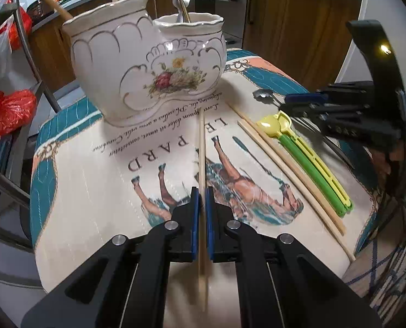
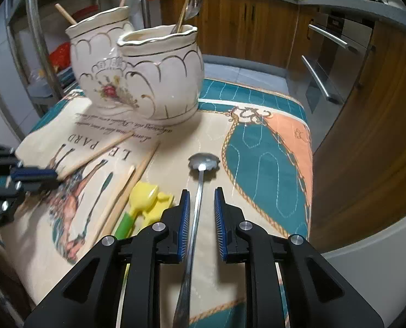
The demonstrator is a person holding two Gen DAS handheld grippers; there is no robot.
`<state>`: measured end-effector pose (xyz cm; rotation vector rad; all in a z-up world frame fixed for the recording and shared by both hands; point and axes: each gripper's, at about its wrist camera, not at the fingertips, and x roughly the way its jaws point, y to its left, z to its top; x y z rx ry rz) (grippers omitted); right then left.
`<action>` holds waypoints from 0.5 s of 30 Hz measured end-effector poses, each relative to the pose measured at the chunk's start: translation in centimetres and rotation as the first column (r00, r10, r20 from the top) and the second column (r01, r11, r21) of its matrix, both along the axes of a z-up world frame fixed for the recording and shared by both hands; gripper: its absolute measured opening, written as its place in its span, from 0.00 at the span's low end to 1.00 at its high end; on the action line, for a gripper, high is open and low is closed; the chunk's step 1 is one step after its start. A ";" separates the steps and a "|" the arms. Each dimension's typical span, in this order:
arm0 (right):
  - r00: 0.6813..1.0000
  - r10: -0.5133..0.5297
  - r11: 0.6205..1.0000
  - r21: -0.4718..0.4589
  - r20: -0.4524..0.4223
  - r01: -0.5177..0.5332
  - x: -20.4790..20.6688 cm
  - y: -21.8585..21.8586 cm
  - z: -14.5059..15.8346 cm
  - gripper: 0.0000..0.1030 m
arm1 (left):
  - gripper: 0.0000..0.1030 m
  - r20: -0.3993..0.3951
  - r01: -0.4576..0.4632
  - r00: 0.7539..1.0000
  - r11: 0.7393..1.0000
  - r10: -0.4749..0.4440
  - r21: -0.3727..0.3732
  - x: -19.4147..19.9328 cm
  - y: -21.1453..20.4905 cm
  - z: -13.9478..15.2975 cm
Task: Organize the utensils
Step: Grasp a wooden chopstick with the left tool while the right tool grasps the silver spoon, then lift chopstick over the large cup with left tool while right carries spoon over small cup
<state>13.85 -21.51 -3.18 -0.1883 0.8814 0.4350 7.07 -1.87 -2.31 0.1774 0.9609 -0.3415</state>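
Chopstick (image 1: 202, 147) runs straight out between the closed left fingers (image 1: 202, 191), its far tip near the ceramic holder (image 1: 148, 63) ahead. Right fingers (image 2: 202, 195) stand parted around the spoon (image 2: 200, 180), handle lengthwise between them, bowl pointing forward on the tabletop (image 2: 257, 147).

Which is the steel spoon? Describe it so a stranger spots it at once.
Find the white flowered double pot on the printed cloth. Before its shorter half lies the steel spoon, its handle running into the open right gripper. Unlike the wooden chopsticks and the green-and-yellow plastic tool beside it, it is shiny metal with a scalloped bowl.
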 end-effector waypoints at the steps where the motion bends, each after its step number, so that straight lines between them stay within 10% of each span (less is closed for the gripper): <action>1: 1.000 -0.005 1.000 0.009 -0.002 0.005 0.3 0.0 0.0 0.19 | 0.05 0.002 -0.003 1.000 1.000 0.003 -0.004 -0.1 -0.1 -0.2; 15: 0.995 0.020 0.999 0.036 0.094 -0.023 -1.2 0.2 1.8 0.04 | 0.05 0.084 -0.002 0.996 0.997 0.008 -0.072 -0.4 0.4 0.5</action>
